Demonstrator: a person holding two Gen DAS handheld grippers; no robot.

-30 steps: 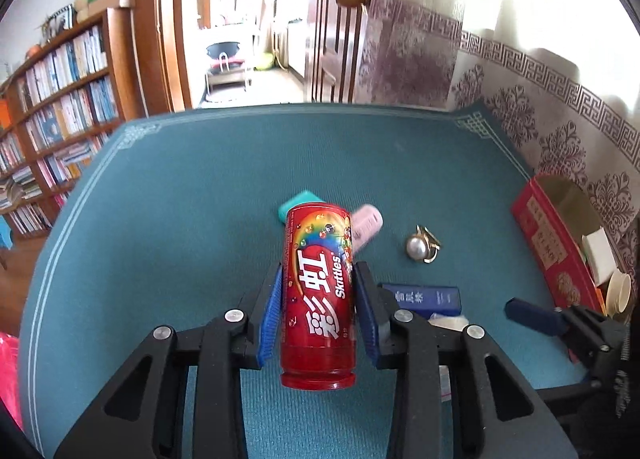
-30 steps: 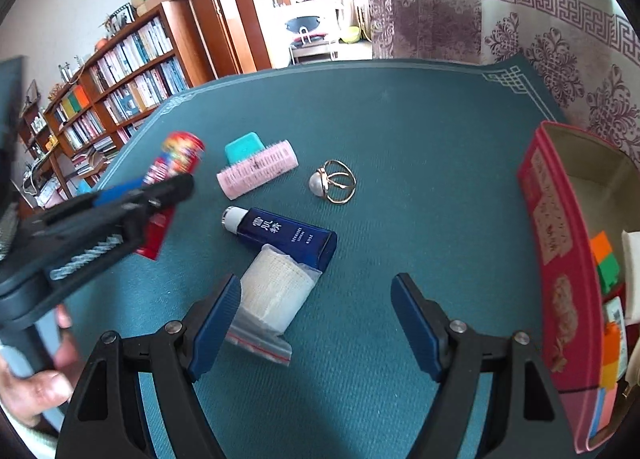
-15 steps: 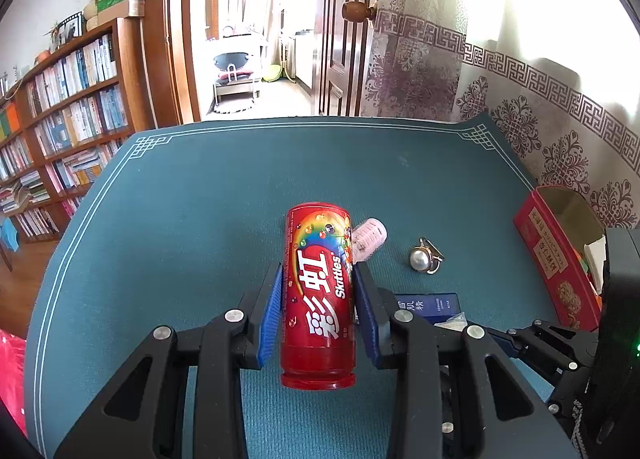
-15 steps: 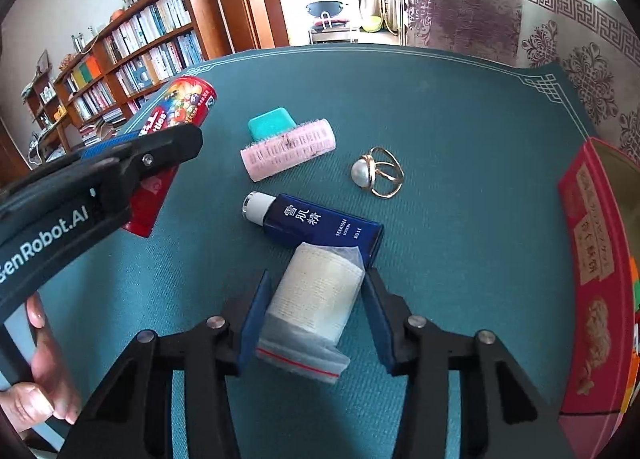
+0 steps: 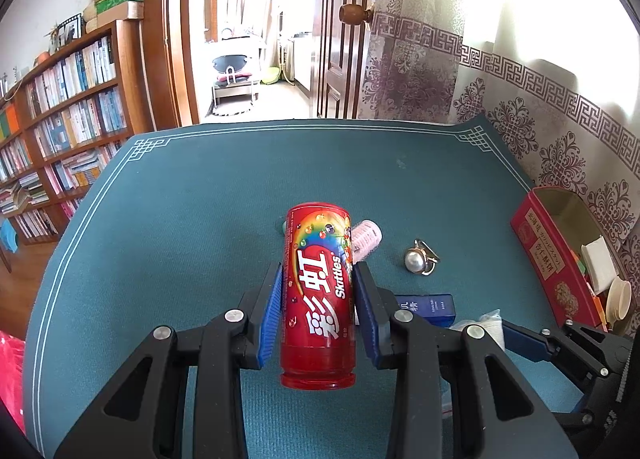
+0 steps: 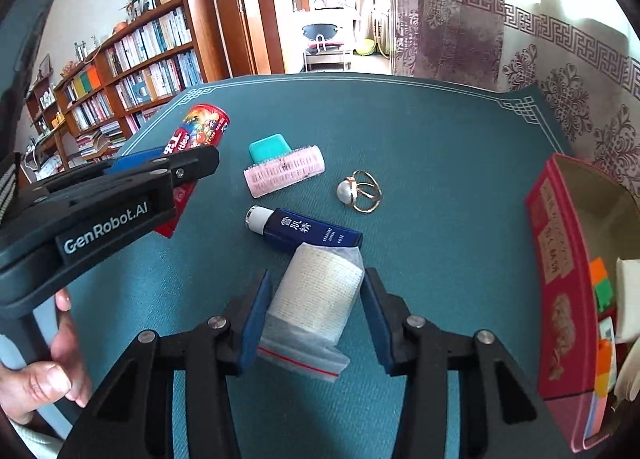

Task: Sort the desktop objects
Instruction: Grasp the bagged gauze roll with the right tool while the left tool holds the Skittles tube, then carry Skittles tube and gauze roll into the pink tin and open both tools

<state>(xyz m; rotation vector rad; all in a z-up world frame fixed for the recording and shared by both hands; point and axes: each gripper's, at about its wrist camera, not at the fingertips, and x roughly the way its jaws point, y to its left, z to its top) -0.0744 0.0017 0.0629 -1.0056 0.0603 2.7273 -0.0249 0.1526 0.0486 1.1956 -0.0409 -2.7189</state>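
Observation:
My left gripper is shut on a red Skittles can, held above the teal table mat. The can also shows in the right wrist view, at the upper left. My right gripper is shut on a white gauze roll in a clear zip bag, both pads against its sides. Just beyond the roll lies a dark blue tube. Farther back are a pink hair roller, a teal block and a pearl brooch.
An open red box with paper items inside stands at the mat's right edge. A person's hand holds the left gripper's handle at the lower left. Bookshelves, a doorway and curtains lie beyond the table.
The right gripper moved forward around the bagged roll and its jaws closed on it. The left gripper kept hold of the can.

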